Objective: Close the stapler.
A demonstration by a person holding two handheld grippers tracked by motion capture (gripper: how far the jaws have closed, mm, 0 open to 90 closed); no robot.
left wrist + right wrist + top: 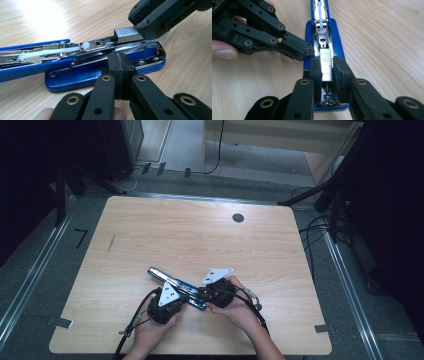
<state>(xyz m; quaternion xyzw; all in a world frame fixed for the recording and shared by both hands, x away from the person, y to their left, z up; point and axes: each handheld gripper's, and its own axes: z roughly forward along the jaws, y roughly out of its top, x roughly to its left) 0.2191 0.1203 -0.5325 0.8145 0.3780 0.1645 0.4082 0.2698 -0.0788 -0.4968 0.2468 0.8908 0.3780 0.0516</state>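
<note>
The stapler (105, 72) has a glossy blue base and blue lid, with a shiny silver metal channel inside. A white plastic pusher (50, 51) lies along that channel. The strip of staples (326, 64) is silver-grey with fine lines across it. Both grippers, left (121, 75) and right (327, 72), are matt black with brass-coloured rivets. The table (200, 235) is pale wood with a light brown grain and one dark round spot.

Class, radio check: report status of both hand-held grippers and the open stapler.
Left hand-held gripper shut, pressing stapler base. Right hand-held gripper shut on staple strip over open magazine. Nothing in the way.
</note>
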